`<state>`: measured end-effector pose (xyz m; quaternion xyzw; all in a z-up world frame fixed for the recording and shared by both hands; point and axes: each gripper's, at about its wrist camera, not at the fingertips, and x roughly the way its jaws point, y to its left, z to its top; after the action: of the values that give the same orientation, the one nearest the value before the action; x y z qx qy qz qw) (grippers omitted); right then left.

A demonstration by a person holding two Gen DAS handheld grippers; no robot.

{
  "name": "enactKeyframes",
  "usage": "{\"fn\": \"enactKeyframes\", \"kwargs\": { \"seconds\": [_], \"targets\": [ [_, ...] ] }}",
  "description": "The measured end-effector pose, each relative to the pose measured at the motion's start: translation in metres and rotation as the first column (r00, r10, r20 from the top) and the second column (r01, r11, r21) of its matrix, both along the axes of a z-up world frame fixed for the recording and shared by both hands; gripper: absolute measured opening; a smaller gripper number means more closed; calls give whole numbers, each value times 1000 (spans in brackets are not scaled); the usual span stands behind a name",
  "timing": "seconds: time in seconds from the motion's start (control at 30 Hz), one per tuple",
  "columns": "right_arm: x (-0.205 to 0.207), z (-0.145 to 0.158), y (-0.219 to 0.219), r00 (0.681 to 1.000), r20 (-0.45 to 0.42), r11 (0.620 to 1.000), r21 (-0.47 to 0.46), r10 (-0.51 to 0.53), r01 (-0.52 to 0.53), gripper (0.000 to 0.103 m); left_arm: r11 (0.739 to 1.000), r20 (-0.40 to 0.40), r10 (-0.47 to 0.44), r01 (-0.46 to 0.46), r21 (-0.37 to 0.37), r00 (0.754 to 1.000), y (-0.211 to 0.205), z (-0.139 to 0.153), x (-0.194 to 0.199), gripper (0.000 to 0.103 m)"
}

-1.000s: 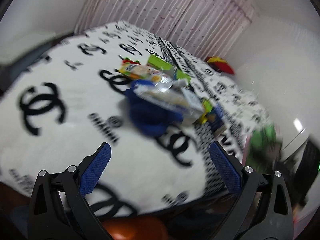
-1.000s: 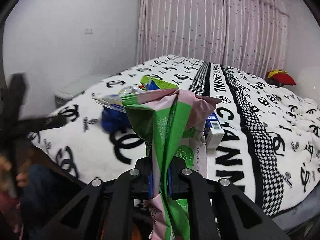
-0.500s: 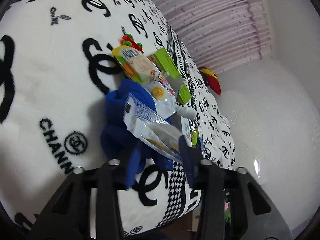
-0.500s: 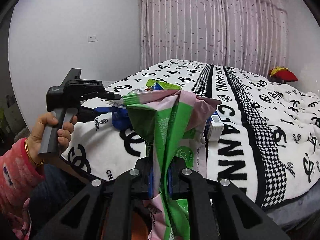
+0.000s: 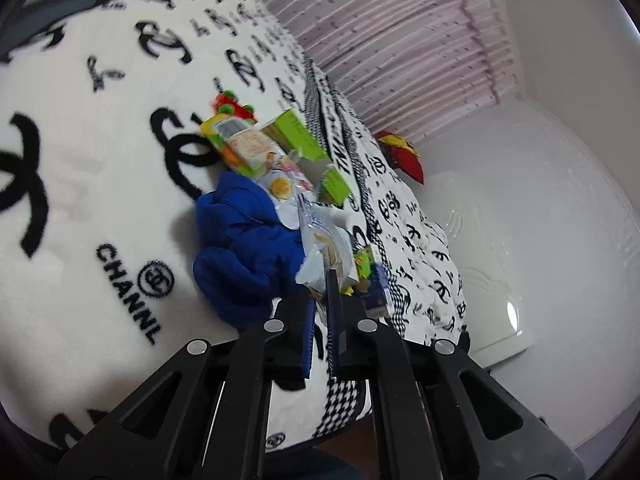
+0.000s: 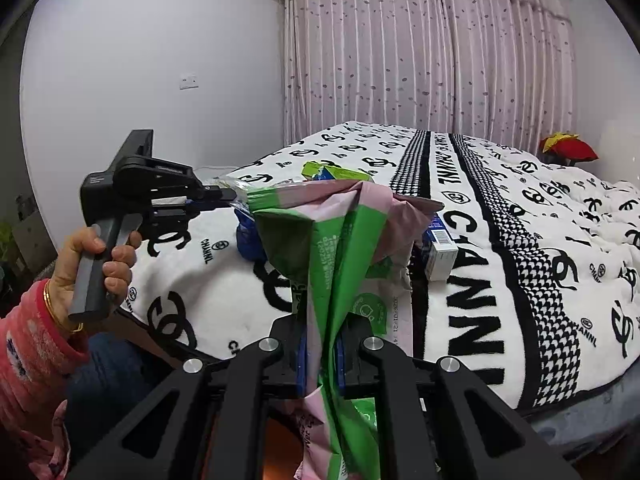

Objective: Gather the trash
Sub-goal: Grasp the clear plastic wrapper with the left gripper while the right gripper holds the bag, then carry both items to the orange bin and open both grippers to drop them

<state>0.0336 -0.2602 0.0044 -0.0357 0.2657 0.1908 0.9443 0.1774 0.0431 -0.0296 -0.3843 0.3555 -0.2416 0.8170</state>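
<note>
Logo-print bedspread (image 6: pixel 500 280), pink curtains (image 6: pixel 420 60)

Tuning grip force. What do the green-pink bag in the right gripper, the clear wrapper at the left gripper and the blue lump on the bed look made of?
Green-pink bag: thin printed plastic film, slight sheen, sharp creases.
Clear wrapper: likely thin glossy plastic, see-through with print, crumpled edge.
Blue lump: looks like soft matte fabric, rounded folds, no glare; exact cloth unclear.

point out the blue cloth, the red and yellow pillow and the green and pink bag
blue cloth (image 5: pixel 244 256), left wrist view, middle of its crumpled folds
red and yellow pillow (image 6: pixel 570 148), right wrist view, its red face
green and pink bag (image 6: pixel 340 256), right wrist view, green front panel
</note>
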Motion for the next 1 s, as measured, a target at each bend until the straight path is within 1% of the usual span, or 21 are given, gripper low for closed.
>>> {"fn": "enactKeyframes", "kwargs": {
  "seconds": [0.1,0.2,0.3,0.4,0.5,0.53,0.6,0.63,0.7,0.73,0.8,0.87,0.9,0.97,1.0],
  "targets": [
    [-5,0,6,1000,-3,1000,-1,12,-12,10,999,41,-26,24,38,999,0,10,-15,5],
    [-12,-4,13,999,-12,1000,6,30,-30,10,993,78,-58,49,111,995,2,19,-38,4],
    [-20,-9,22,998,-25,999,9,50,-50,10,983,114,-114,95,160,987,4,26,-68,4],
    [-30,-17,30,996,-51,997,23,72,-71,10,965,121,-197,170,199,973,4,25,-100,4],
    [-40,-30,38,992,-92,995,39,90,-86,10,926,102,-280,240,291,955,-5,17,-133,4],
    [-43,-36,41,990,-109,995,43,94,-90,10,907,80,-312,272,321,947,-9,9,-145,4],
    [-48,-48,46,985,-143,994,55,99,-92,10,879,41,-353,317,356,935,-15,-4,-159,4],
    [-49,-56,47,981,-167,994,60,99,-90,10,858,16,-373,339,385,928,-19,-16,-168,4],
    [-50,-73,50,972,-213,994,65,96,-84,10,828,-25,-394,367,423,919,-27,-34,-178,4],
    [-50,-84,52,965,-243,994,70,95,-80,10,810,-55,-406,387,440,912,-31,-47,-182,4],
    [-49,-104,54,952,-295,995,72,84,-65,10,783,-127,-409,419,459,904,-39,-77,-184,4],
    [-45,-130,56,929,-362,995,87,71,-42,10,769,-174,-407,439,464,897,-45,-102,-184,4],
    [-41,-146,58,912,-405,995,97,64,-27,10,762,-197,-398,443,472,896,-48,-114,-184,4],
    [-35,-169,59,883,-466,994,106,51,-1,10,760,-273,-379,466,454,884,-52,-147,-176,4],
    [-32,-179,60,869,-493,994,106,44,10,10,760,-293,-368,467,452,882,-53,-155,-173,4]
  ]
}}
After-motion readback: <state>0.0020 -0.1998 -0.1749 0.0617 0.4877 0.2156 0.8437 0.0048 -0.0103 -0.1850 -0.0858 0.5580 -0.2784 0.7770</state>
